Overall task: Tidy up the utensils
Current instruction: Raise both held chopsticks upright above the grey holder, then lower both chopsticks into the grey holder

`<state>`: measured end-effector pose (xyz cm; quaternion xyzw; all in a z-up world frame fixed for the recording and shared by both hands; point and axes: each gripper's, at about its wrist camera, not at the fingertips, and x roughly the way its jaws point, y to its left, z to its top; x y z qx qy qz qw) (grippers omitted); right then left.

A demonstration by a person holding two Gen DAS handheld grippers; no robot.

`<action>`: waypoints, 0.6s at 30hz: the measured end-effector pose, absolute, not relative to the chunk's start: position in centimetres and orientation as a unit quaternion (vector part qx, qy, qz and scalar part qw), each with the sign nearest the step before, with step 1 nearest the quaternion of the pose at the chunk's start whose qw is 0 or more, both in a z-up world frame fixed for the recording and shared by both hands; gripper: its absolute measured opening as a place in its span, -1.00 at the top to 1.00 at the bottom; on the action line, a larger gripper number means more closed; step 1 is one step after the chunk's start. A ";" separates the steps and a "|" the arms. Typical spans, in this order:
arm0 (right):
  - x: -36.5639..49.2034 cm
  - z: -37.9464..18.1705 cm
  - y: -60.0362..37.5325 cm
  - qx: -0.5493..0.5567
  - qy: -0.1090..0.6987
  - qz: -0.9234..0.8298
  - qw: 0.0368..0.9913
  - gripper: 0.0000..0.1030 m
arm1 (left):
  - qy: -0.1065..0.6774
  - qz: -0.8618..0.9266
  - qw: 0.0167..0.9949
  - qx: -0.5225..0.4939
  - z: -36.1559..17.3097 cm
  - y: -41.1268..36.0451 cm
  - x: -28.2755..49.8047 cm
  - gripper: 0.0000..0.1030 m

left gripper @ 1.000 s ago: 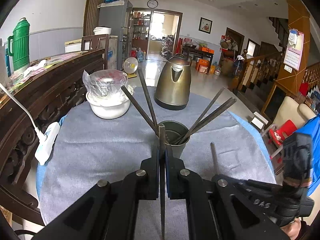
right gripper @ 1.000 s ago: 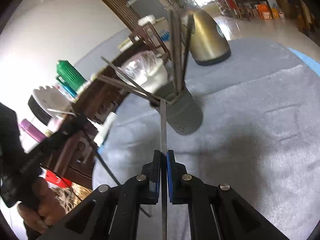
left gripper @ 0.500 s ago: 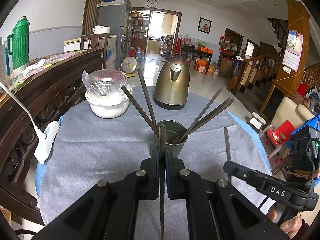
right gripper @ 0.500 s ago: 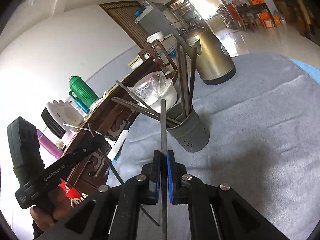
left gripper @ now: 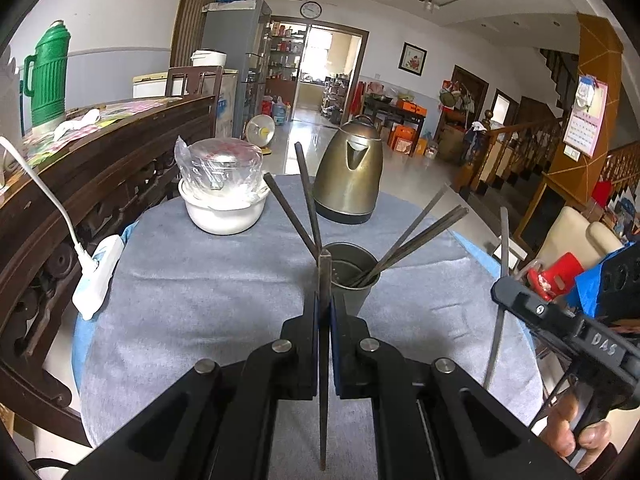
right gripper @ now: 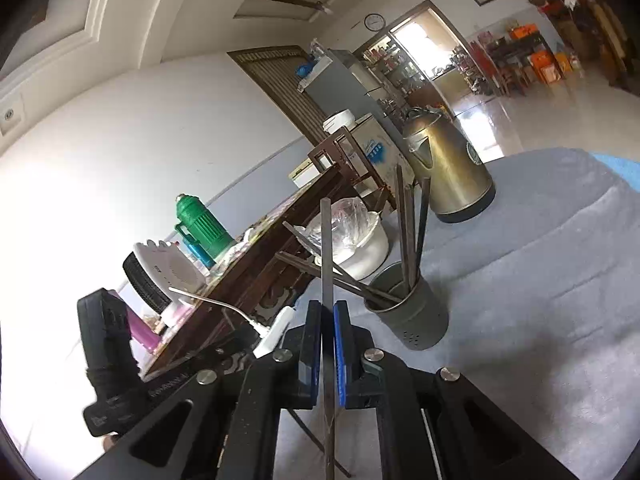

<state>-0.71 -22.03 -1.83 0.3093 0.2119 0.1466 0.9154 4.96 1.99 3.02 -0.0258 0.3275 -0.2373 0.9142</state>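
Chopstick (left gripper: 324,320) clamped between left gripper (left gripper: 324,316) fingers (left gripper: 310,344)

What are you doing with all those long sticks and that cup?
A person is sorting chopsticks into a metal cup on the grey cloth-covered table. Each hand holds a gripper, and each has its jaws shut on one chopstick: the left gripper and the right gripper. Neither stick is in the cup yet. Several chopsticks already lean inside it. A kettle and a white bowl stand behind.

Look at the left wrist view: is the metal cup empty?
No: the cup already holds several chopsticks leaning out over its rim.
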 end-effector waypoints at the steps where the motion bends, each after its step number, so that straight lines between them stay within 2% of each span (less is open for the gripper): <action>1: -0.7 -1.9 -22.0 0.305 0.214 0.141 0.917 0.82 | 0.327 -0.237 0.914 -0.029 3.1 2.2 5.0 0.90; 6: -0.7 -1.7 -22.0 0.307 0.199 0.135 0.921 0.81 | 0.319 -0.238 0.917 -0.035 3.9 2.9 4.8 0.90; 18: -0.9 -0.5 -20.0 0.213 0.197 0.112 0.950 0.81 | 0.299 -0.252 0.920 -0.036 5.7 2.8 4.0 0.90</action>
